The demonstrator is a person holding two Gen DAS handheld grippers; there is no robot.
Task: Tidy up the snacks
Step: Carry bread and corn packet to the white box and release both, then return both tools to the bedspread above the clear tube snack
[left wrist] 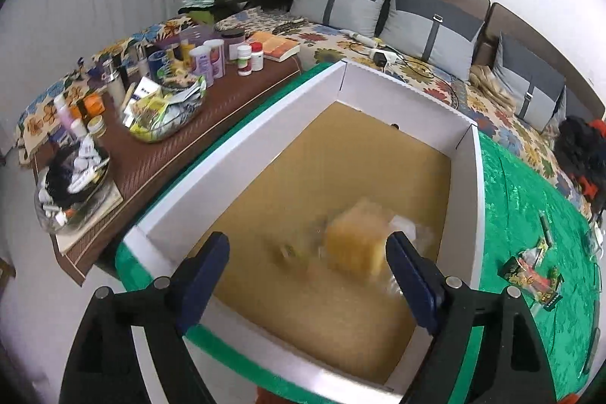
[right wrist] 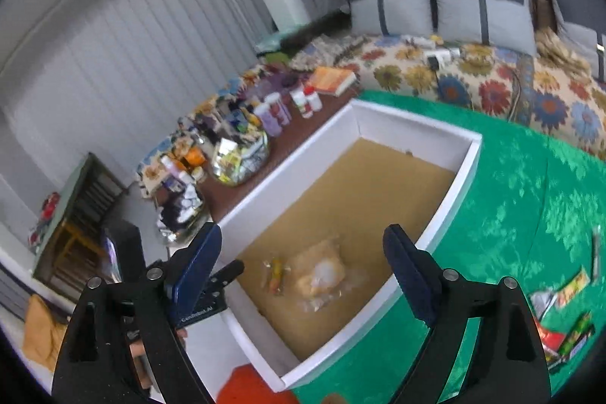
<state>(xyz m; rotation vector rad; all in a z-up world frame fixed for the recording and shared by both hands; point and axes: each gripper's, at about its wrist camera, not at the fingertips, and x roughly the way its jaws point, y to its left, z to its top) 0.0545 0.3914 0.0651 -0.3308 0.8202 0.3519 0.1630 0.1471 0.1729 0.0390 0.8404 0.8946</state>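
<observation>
- Left gripper [left wrist: 306,275]: jaws spread wide, gripping nothing, above the near end of the white box [left wrist: 235,146].
- Right gripper [right wrist: 303,271]: jaws equally wide, empty.
- Inside the box, near end: a yellow cake in clear wrap [left wrist: 358,239], blurred in the left view; only the right view resolves a small packet [right wrist: 276,273] beside it.
- Right of the box, on green cloth [left wrist: 530,199]: loose snack packets [left wrist: 532,277].
- Left of the box: a cluttered brown table [left wrist: 159,161].
</observation>
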